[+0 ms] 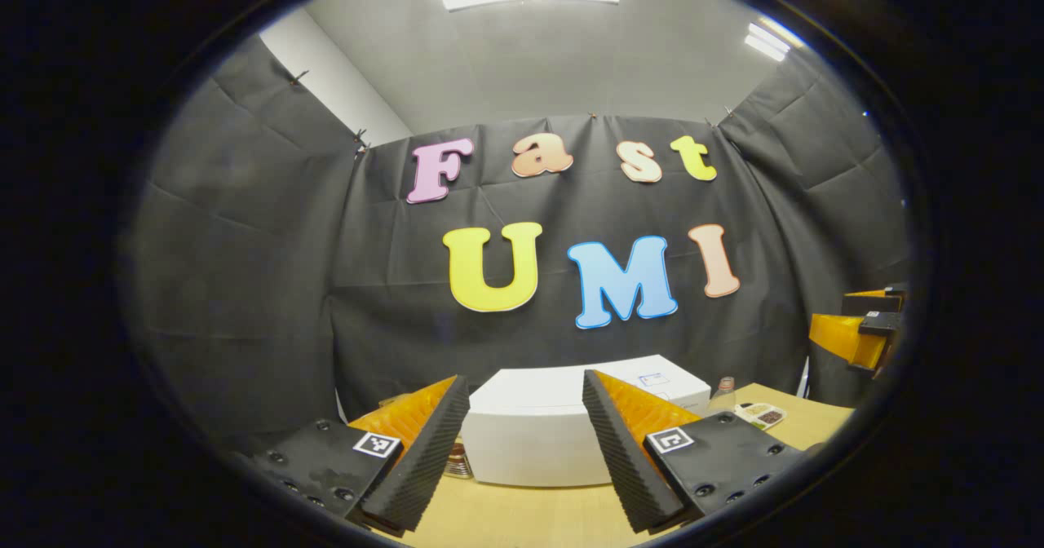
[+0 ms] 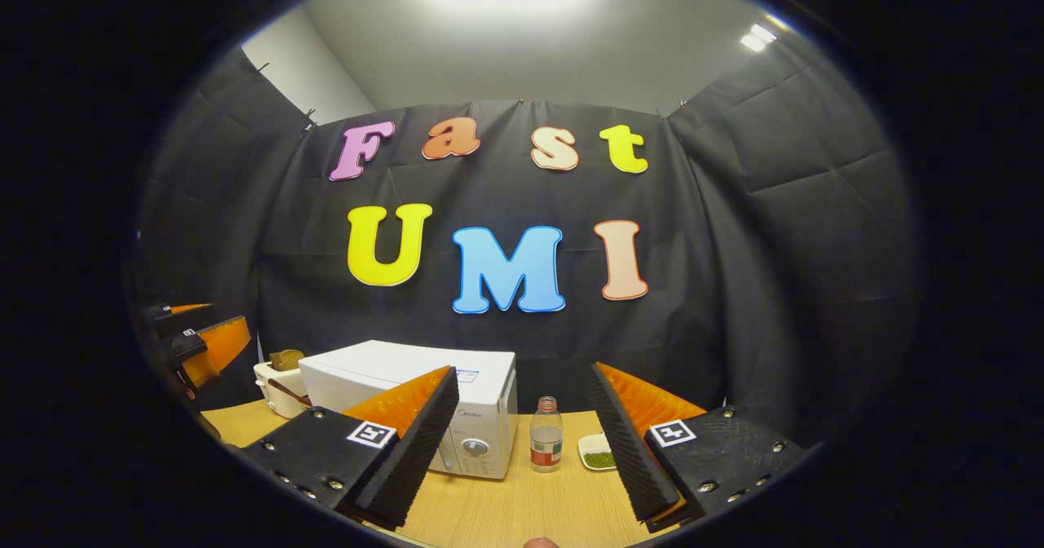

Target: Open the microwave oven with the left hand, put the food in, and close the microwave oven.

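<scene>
A white microwave [image 1: 530, 434] stands on the wooden table [image 1: 522, 519] with its door shut, straight ahead of my left gripper [image 1: 524, 385], which is open and holds nothing. In the right gripper view the microwave [image 2: 408, 385] sits left of centre, its dial [image 2: 475, 448] on the front's right side. A small white dish of green food [image 2: 599, 456] lies to its right; the dish [image 1: 763, 413] also shows in the left gripper view. My right gripper [image 2: 523, 373] is open and empty, held back from the microwave.
A clear plastic bottle [image 2: 546, 446] stands between the microwave and the dish. A white appliance with a brown piece on top [image 2: 281, 381] sits left of the microwave. The other gripper [image 2: 196, 340] hangs at the far left. A small jar [image 1: 458, 460] stands by the microwave's left corner.
</scene>
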Tool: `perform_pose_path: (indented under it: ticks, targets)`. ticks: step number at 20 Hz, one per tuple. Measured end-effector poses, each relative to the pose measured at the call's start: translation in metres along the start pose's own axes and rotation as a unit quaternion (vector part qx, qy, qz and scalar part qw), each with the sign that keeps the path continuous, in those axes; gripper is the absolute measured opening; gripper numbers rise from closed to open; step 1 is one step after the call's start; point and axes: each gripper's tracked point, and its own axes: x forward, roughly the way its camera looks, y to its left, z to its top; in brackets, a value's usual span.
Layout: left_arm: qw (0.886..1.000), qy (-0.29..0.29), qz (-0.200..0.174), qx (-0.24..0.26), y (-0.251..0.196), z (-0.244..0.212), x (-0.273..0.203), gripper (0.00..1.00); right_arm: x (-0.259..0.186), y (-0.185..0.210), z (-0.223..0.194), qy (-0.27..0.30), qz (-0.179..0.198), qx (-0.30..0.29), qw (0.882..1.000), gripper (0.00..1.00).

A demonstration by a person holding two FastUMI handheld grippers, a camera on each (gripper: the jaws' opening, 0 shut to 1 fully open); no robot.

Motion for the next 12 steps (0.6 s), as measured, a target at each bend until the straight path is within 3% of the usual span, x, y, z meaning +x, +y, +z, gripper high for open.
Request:
perform_pose_path:
  ticks: [12]
  targets:
    - [0.995, 0.046, -0.092, -0.013, -0.089, -0.069, 0.063, 0.94, -0.031, -0.046, 0.0, 0.009, -0.069, -0.011, 0.998, 0.97]
